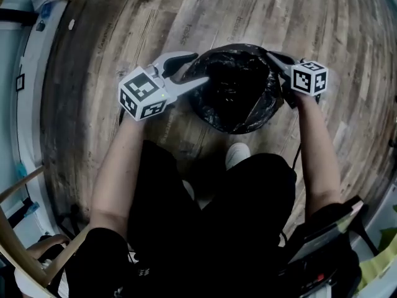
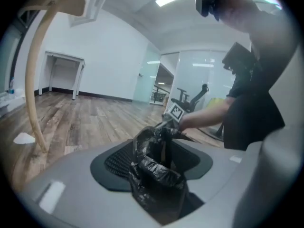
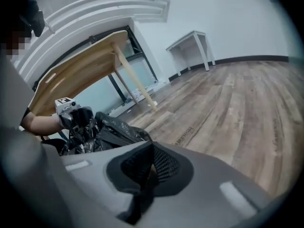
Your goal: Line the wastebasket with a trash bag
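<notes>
Wastebasket (image 1: 231, 129) sits on the floor (image 1: 124, 30) by the person's shoe (image 1: 237, 154), trash bag (image 1: 236, 92) inside; left tool (image 1: 193, 72) pinches bunched bag at the left rim, right tool (image 1: 276, 61) is fully closed at the right rim.

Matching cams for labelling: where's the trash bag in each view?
Head view: trash bag, upper centre.
Left gripper view: trash bag, bottom centre, bunched.
Right gripper view: trash bag, middle left.
Shared landmark: wood-plank floor.
</notes>
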Demonstrator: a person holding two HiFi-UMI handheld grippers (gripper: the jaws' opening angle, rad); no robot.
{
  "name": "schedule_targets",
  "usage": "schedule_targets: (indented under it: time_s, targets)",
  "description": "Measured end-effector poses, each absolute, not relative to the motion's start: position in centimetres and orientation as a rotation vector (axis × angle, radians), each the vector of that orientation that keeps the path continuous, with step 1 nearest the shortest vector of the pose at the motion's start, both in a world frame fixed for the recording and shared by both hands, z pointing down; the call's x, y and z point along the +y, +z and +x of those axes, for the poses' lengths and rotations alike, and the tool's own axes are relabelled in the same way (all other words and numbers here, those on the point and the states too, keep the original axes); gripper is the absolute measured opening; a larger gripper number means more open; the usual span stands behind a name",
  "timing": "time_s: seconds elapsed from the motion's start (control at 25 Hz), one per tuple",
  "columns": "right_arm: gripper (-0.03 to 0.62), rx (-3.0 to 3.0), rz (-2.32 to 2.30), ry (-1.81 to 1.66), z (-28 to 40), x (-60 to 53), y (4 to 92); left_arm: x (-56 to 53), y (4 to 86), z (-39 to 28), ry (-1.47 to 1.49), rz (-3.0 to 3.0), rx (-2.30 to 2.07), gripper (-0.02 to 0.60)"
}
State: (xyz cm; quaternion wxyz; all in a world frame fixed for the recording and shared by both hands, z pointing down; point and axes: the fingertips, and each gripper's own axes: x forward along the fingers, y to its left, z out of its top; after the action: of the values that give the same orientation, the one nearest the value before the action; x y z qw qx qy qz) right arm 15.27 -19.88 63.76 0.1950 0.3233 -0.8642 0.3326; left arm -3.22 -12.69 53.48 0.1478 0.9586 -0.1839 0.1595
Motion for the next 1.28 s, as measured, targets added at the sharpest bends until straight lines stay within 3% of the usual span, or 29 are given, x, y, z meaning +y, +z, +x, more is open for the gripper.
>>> schedule_targets:
  time_s: [0.24, 0.4, 0.64, 0.8, 1.0, 1.28]
  targets:
    - [0.003, -2.336, 0.836, 1.018, 15.1, -18.1, 67.8, -11.5, 52.1, -3.6, 0.376, 2.761, -0.559, 0.264]
    - [0.006, -2.404, 0.927, 0.939, 16.5, -17.5, 65.9, -11.6, 50.9, -4.7, 0.314, 2.761, -0.633, 0.258]
    - [0.145, -2.543, 1.161, 0.721, 20.6, -16.0, 56.2, -11.8, 47.4, -5.3, 0.164, 2.801, -0.749, 0.155]
    - [0.144, -2.62, 1.247, 0.465, 19.7, -14.3, 48.8, -11.6, 45.1, -5.4, 0.097, 2.835, -0.833, 0.006]
    - [0.124, -2.583, 1.336, 0.305, 18.0, -13.8, 45.4, -11.5, 44.5, -6.1, 0.146, 2.836, -0.945, 0.006]
    - [0.039, -2.545, 1.58, 0.25, 18.3, -12.6, 42.1, -11.1, 44.8, -7.4, 0.331, 2.835, -1.151, 0.006]
